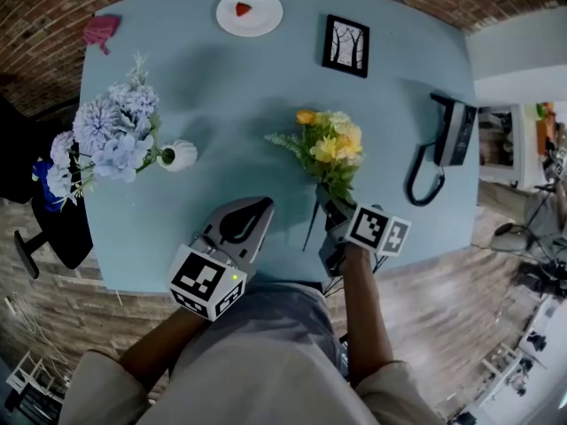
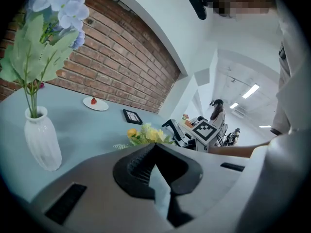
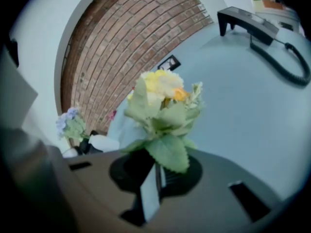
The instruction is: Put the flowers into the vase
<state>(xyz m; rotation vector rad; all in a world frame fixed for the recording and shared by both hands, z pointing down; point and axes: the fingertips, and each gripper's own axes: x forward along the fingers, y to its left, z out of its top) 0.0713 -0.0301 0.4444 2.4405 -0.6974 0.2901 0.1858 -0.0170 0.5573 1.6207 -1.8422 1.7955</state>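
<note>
Yellow flowers (image 1: 330,147) clamped by the stems in my right claw (image 3: 156,177), left claw (image 2: 155,153) closed, empty, over near desk (image 1: 151,259) edge.

Brick wall (image 1: 44,7), blue table (image 1: 266,87), wooden floor (image 1: 452,317)

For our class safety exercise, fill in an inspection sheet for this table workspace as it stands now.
Surface: blue table, no spills seen.
Job's things: white vase upright, holding blue flowers; yellow flowers in the right gripper.
Clutter: plate with a strawberry, picture frame, pink object at the far left corner.
Grippers: left gripper jaws shut, empty; right gripper jaws shut on the yellow flowers' stems.
Cables: telephone with coiled cord lying on the table.
Surroundings: brick wall, wooden floor.
</note>
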